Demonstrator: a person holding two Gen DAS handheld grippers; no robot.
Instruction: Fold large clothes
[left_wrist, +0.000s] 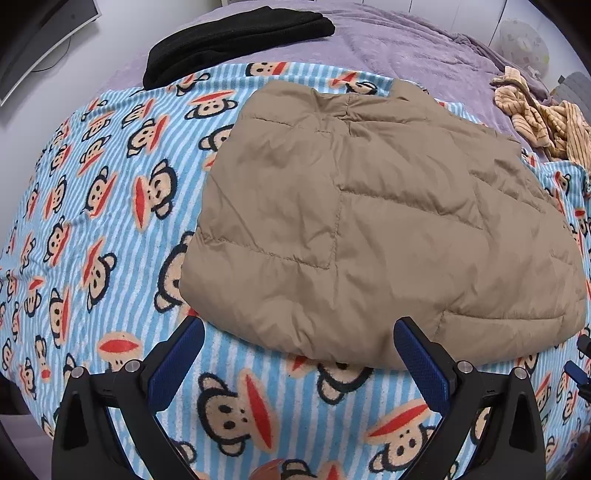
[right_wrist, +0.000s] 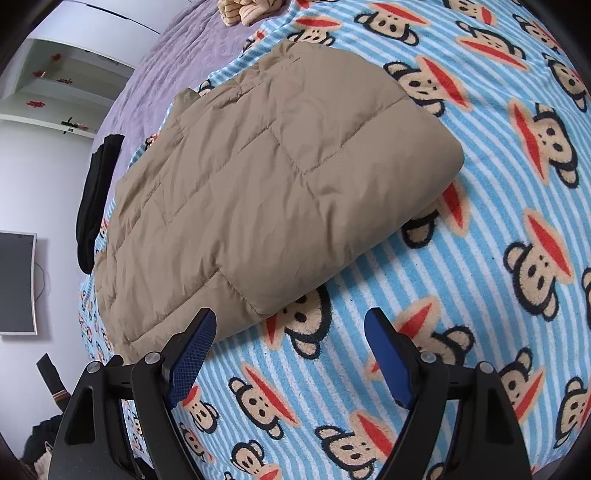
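Observation:
A tan quilted puffer jacket (left_wrist: 376, 221) lies folded into a thick rectangular bundle on a blue striped monkey-print blanket (left_wrist: 92, 206). My left gripper (left_wrist: 299, 328) hovers open just short of the bundle's near edge, nothing between its blue pads. In the right wrist view the same jacket (right_wrist: 266, 192) stretches away to the upper left, and my right gripper (right_wrist: 290, 321) stands open at its near corner, over the blanket (right_wrist: 498, 229). Its left fingertip (right_wrist: 201, 332) overlaps the jacket's edge; touching or not, I cannot tell.
A folded black garment (left_wrist: 236, 37) lies at the far edge of the blanket on a purple bedspread (left_wrist: 406, 48). A crumpled orange striped garment (left_wrist: 535, 114) sits at the far right. A wall monitor (right_wrist: 16, 282) and white shelves (right_wrist: 62, 85) stand beyond the bed.

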